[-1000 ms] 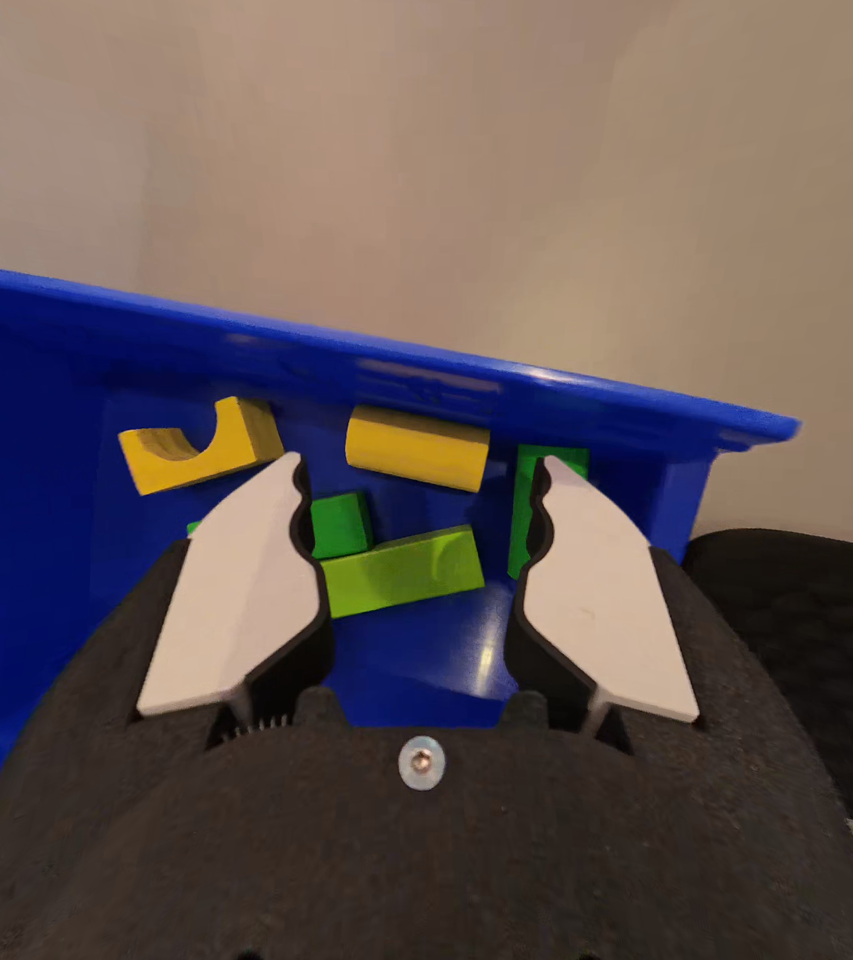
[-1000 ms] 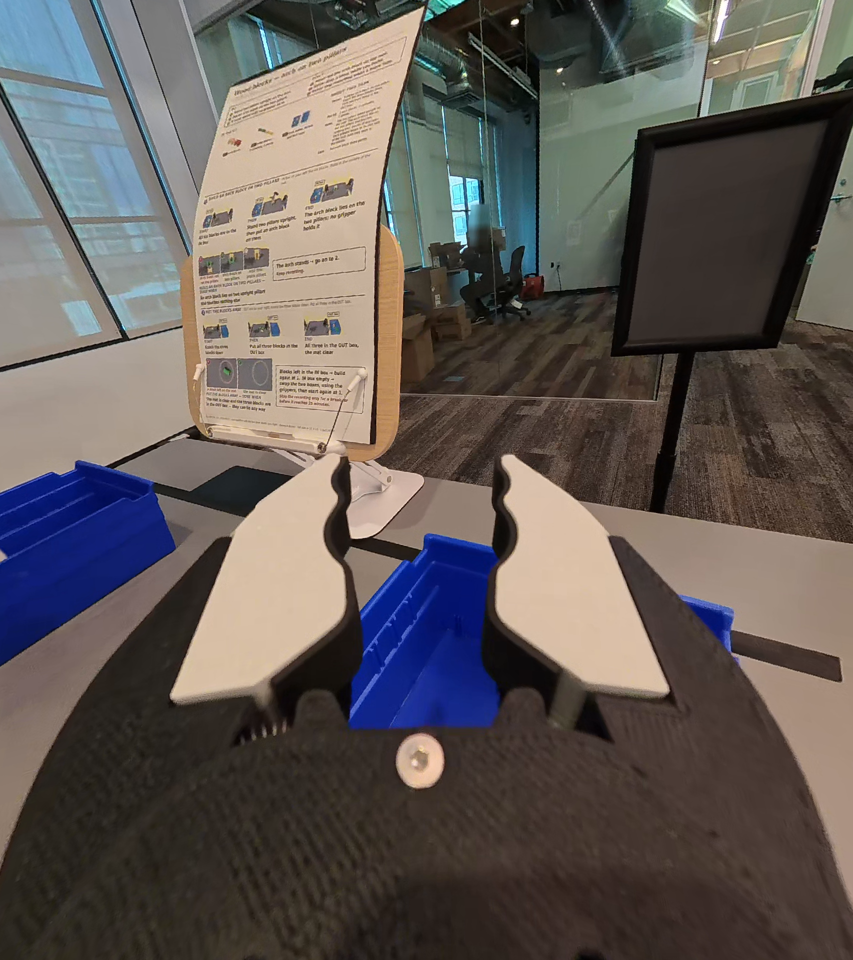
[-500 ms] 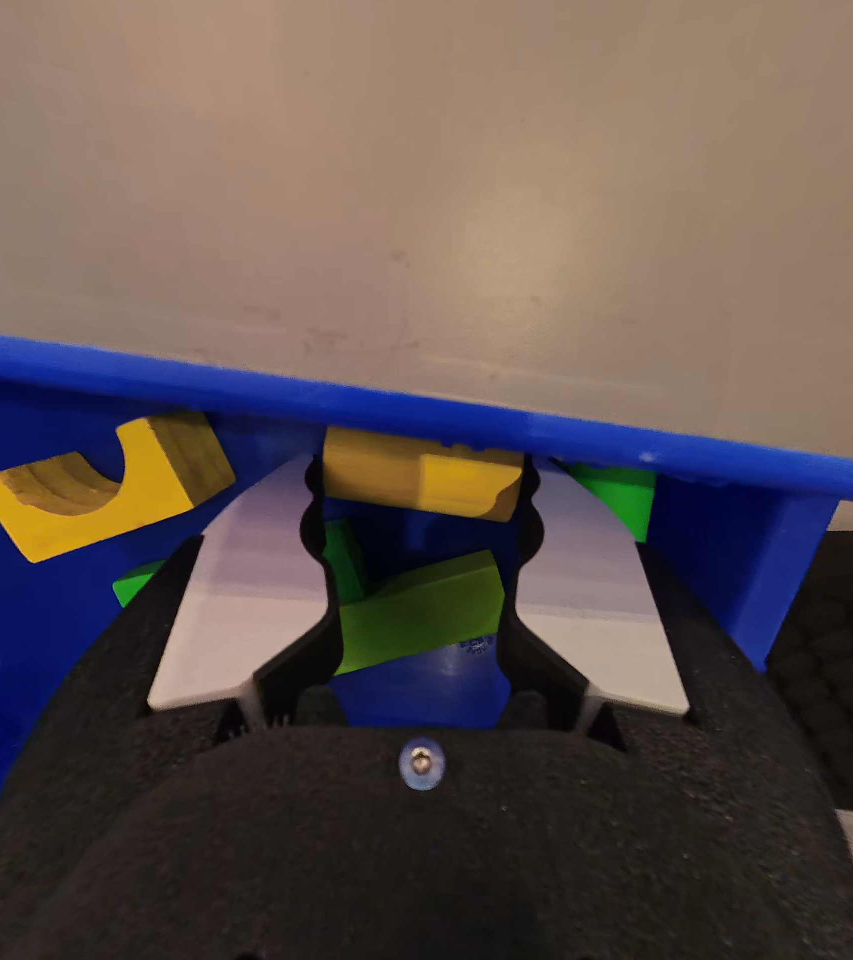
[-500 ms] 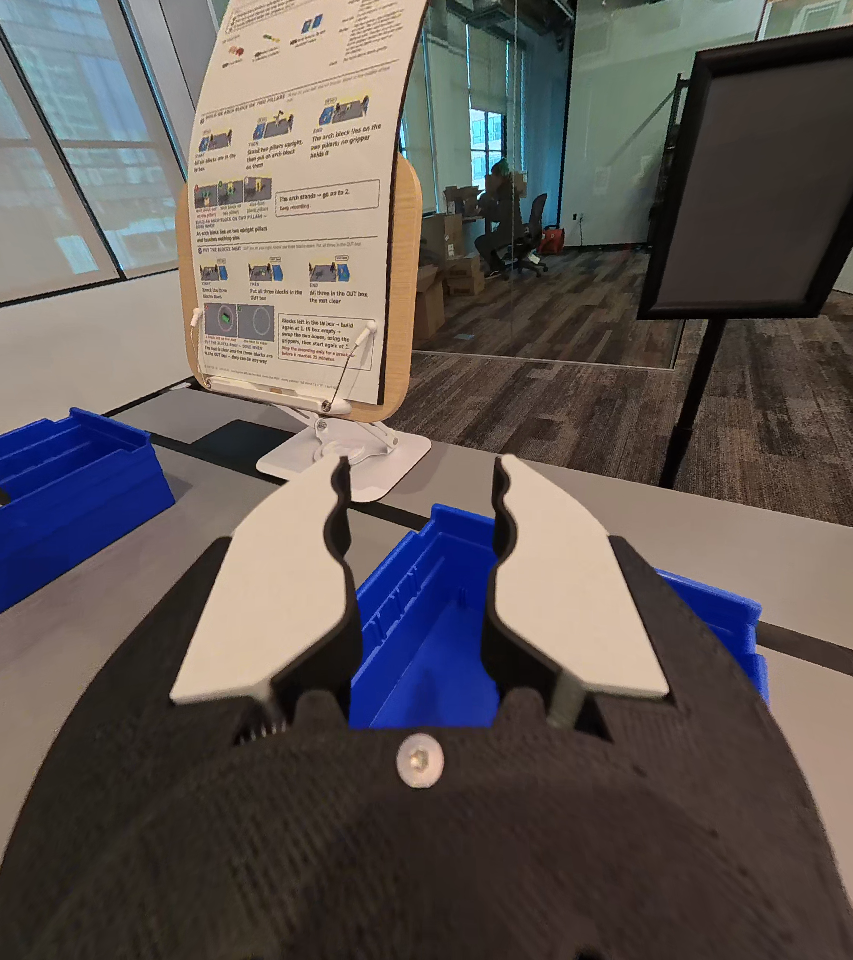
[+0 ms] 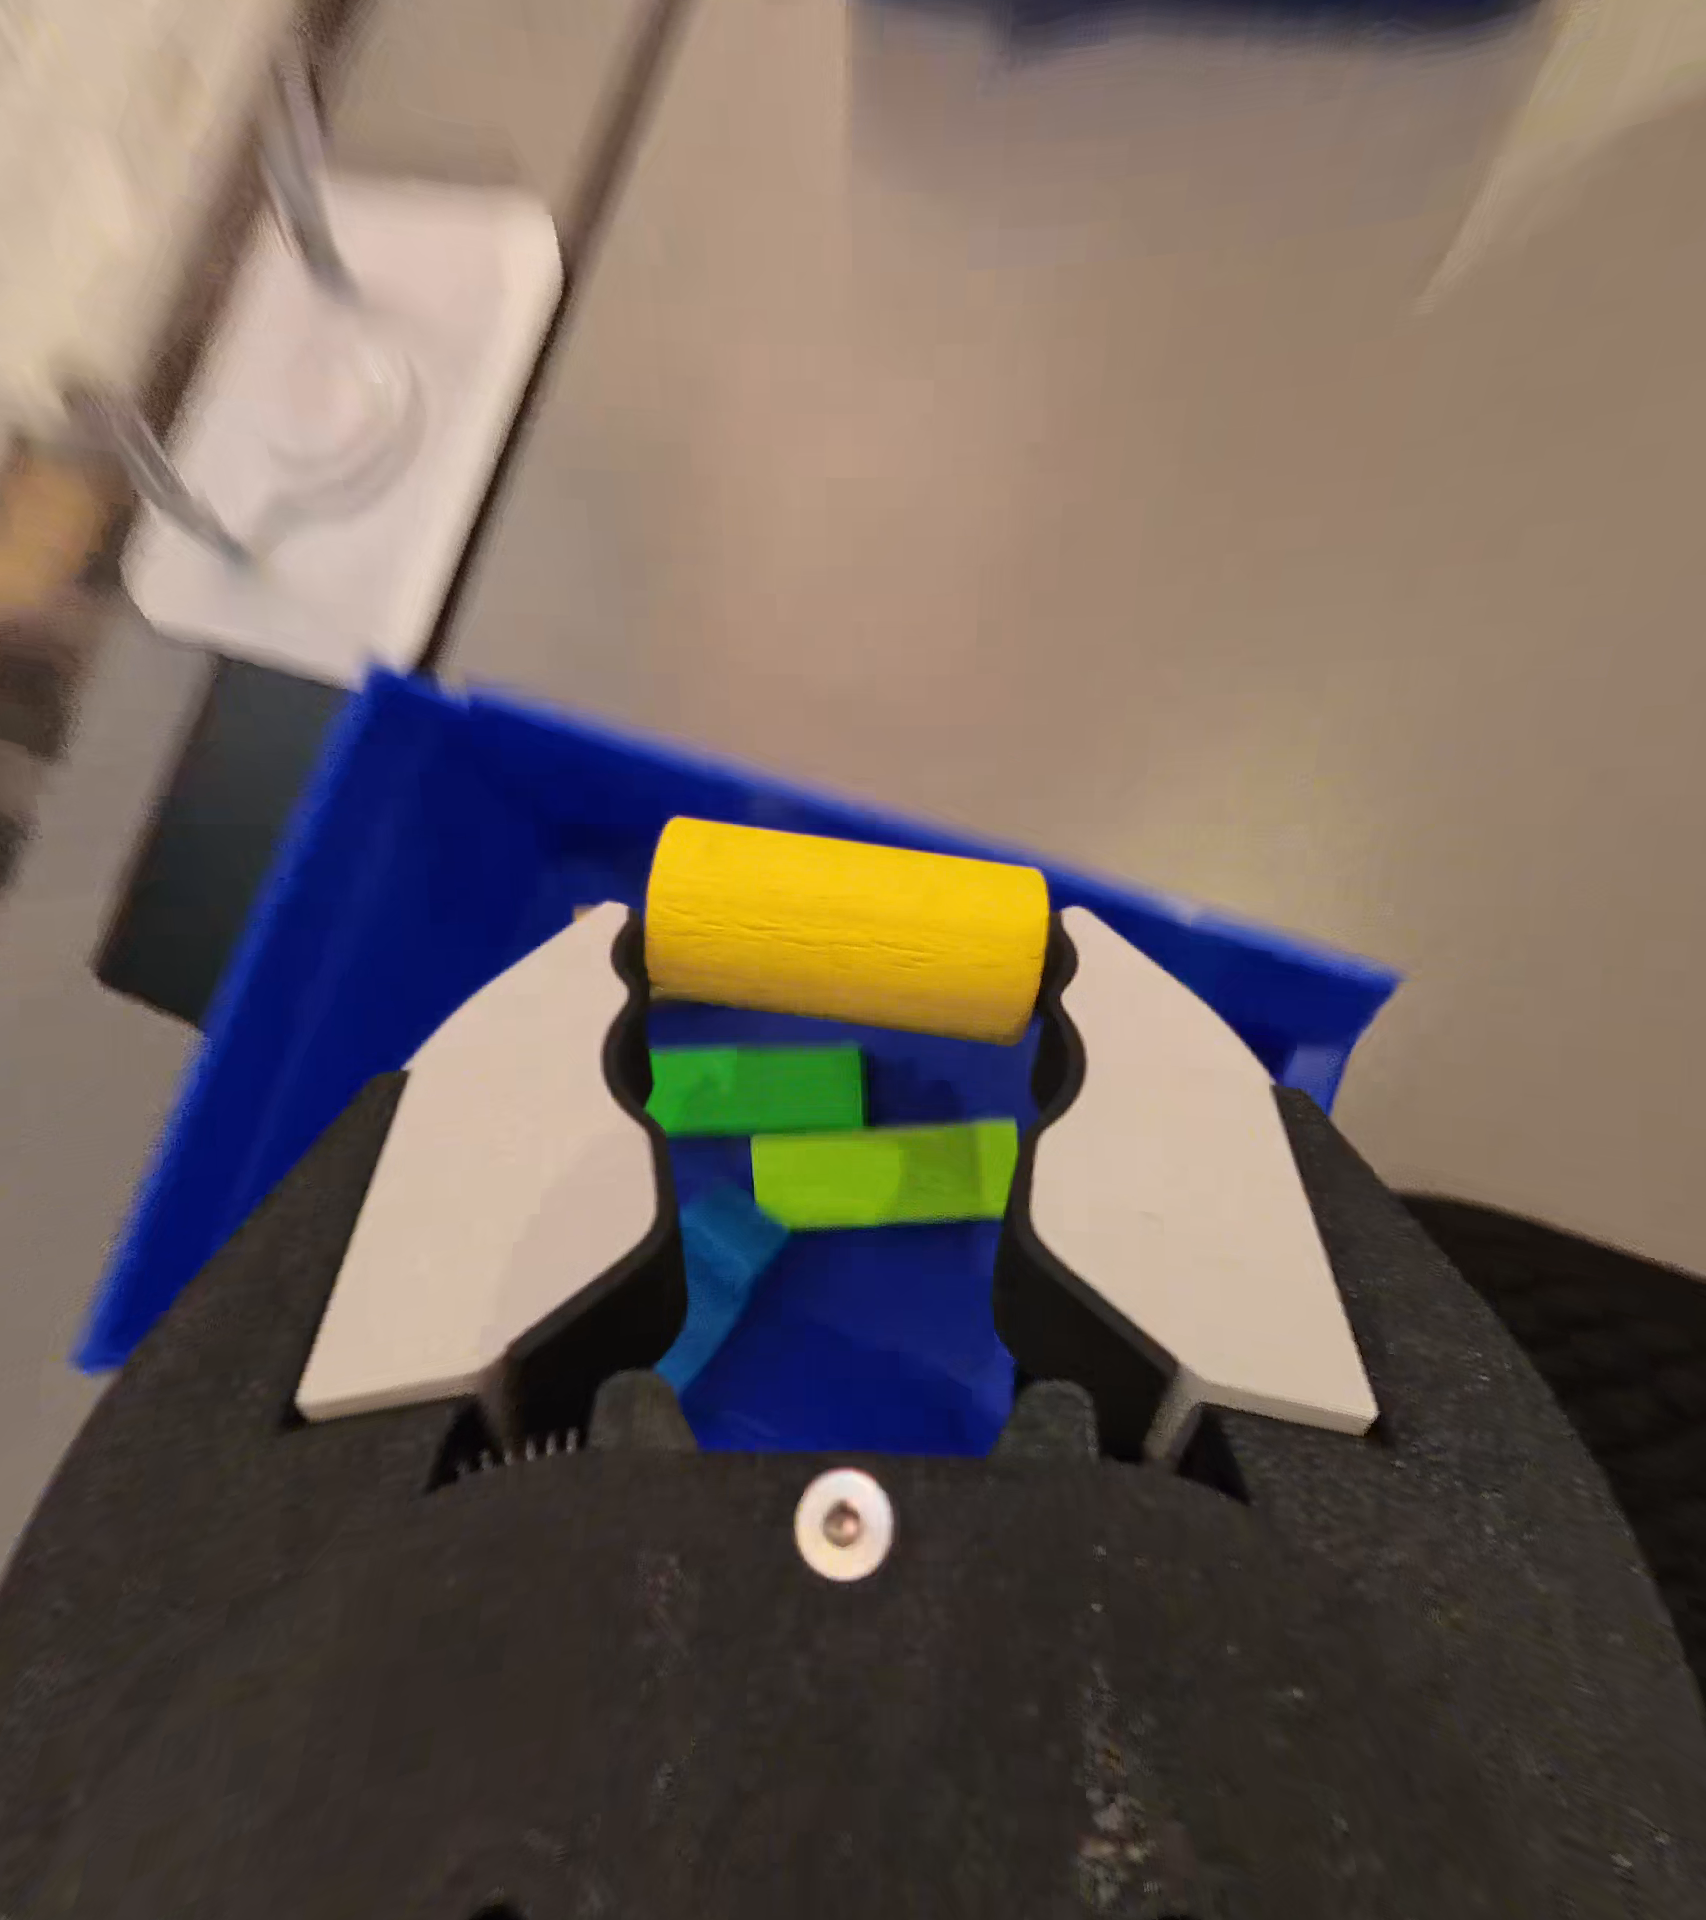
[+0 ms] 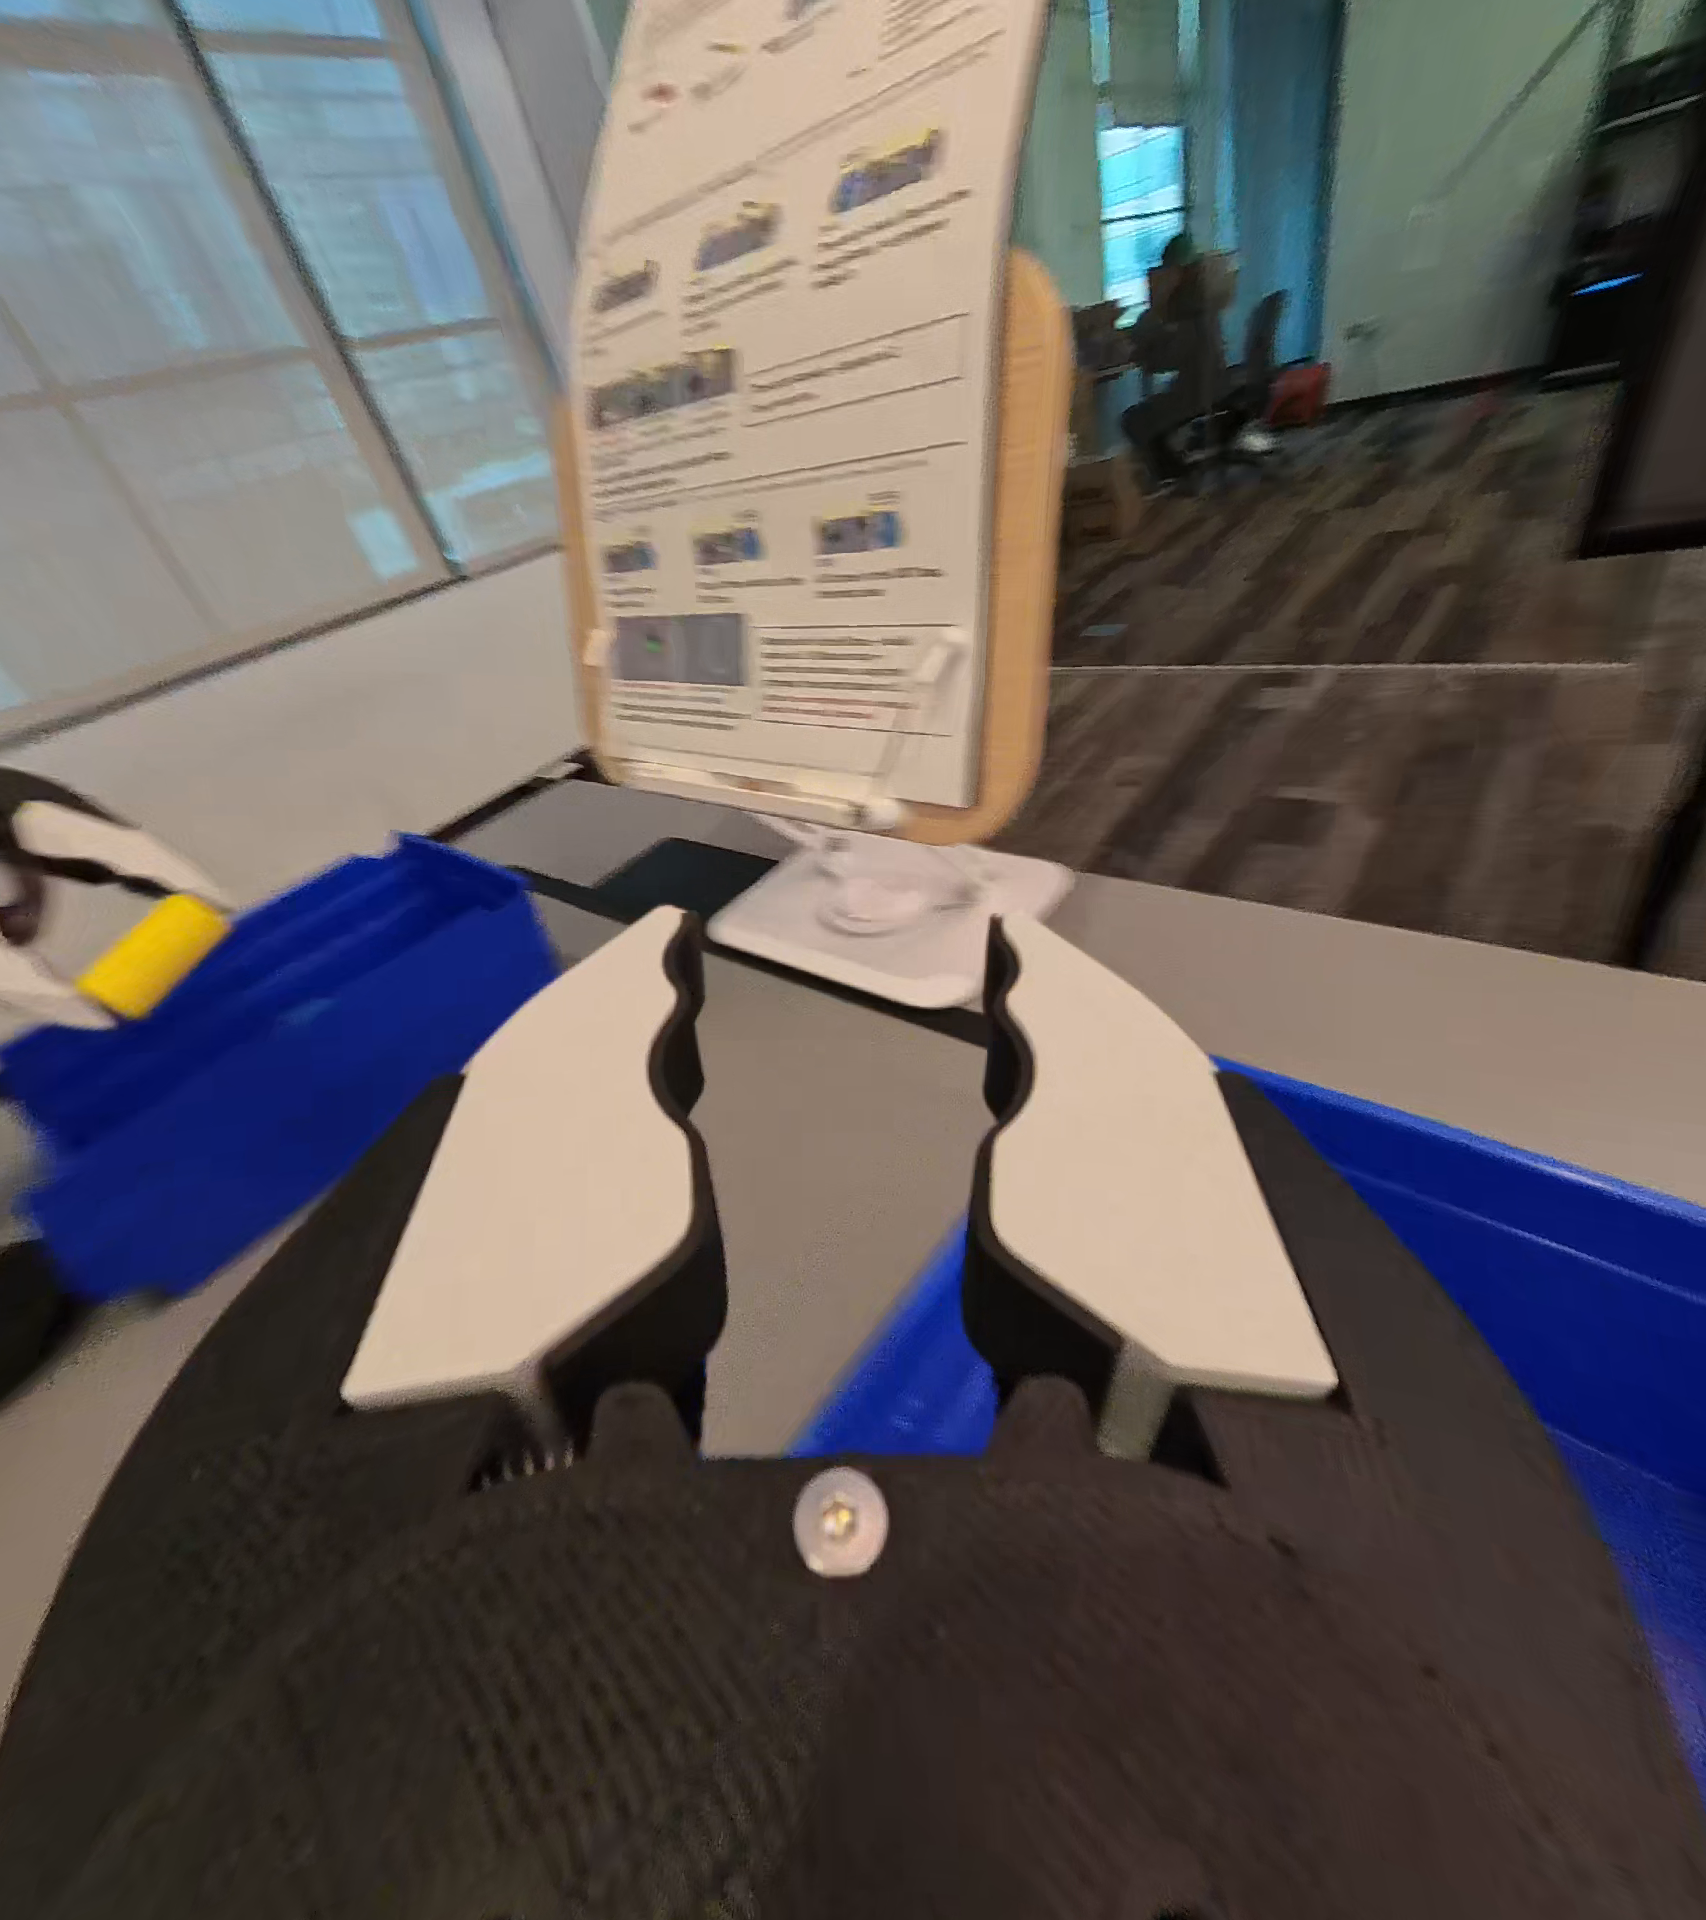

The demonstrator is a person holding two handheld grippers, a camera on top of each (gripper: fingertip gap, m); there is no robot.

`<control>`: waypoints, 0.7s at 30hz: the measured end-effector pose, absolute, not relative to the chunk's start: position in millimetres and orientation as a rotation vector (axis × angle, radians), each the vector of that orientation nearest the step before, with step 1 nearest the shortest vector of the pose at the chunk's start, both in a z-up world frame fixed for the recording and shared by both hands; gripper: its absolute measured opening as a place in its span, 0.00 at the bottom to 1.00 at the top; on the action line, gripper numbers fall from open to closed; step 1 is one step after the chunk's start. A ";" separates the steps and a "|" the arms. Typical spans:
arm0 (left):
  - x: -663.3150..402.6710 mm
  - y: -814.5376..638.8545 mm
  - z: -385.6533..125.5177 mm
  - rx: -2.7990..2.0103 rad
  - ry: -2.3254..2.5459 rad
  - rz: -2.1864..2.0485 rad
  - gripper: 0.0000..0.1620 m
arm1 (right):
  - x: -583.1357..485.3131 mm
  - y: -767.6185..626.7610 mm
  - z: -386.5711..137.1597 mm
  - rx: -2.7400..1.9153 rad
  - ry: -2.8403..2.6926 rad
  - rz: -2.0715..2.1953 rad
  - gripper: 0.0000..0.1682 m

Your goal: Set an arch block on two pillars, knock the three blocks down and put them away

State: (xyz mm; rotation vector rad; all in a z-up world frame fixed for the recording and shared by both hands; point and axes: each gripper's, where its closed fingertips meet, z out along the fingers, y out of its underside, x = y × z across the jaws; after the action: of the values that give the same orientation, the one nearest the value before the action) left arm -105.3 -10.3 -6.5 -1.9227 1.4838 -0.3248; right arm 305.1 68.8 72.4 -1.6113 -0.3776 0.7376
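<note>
My left gripper (image 5: 844,940) is clamping a yellow cylinder block (image 5: 844,928) crosswise, long axis running fingertip to fingertip, above the blue bin (image 5: 433,935). Motion blur is smearing the bin; two green blocks (image 5: 755,1088) are partly hidden. My right gripper (image 6: 841,961) is hanging spread, empty.

2 blue bins (image 6: 288,1049) (image 6: 1555,1226), 1 yellow block (image 5: 844,928), 2 green blocks (image 5: 755,1086) (image 5: 885,1172), 2 hand-held grippers (image 5: 844,935) (image 6: 838,997), 1 instruction stand (image 6: 807,416).

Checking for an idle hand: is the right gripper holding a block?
No, the right gripper is open with only grey table showing between its fingers.
</note>
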 end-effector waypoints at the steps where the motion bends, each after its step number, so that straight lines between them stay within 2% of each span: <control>1: -91.9 -17.3 14.9 -1.835 1.481 -0.351 0.45 | 286.4 61.8 77.6 -1.598 -0.394 0.839 0.31; 4: -44.9 -45.0 64.6 -1.598 1.510 -0.418 0.45 | 217.9 25.4 98.3 -1.513 -0.478 1.257 0.31; 7: 1.9 -72.8 87.7 -1.401 1.570 -0.450 0.45 | 151.0 -22.3 103.6 -1.466 -0.625 1.668 0.27; 15: 77.5 -115.9 81.8 -1.170 1.732 -0.490 0.45 | 64.0 -111.9 79.7 -1.465 -0.920 2.255 0.26; 16: 80.0 -116.9 82.4 -1.165 1.731 -0.502 0.45 | 67.1 -117.4 85.8 -1.408 -0.923 2.345 0.22; 18: 82.9 -120.3 83.6 -1.157 1.733 -0.544 0.44 | 69.8 -121.2 87.7 -1.369 -0.948 2.390 0.17; 21: 84.5 -123.9 81.2 -1.155 1.757 -0.559 0.45 | 69.7 -126.3 85.5 -1.365 -0.993 2.395 0.18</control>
State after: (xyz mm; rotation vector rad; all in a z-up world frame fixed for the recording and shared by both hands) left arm 84.5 -123.9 81.2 -1.1551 1.7570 -0.5587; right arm 69.7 -126.3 85.5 -1.3653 -0.9933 2.3954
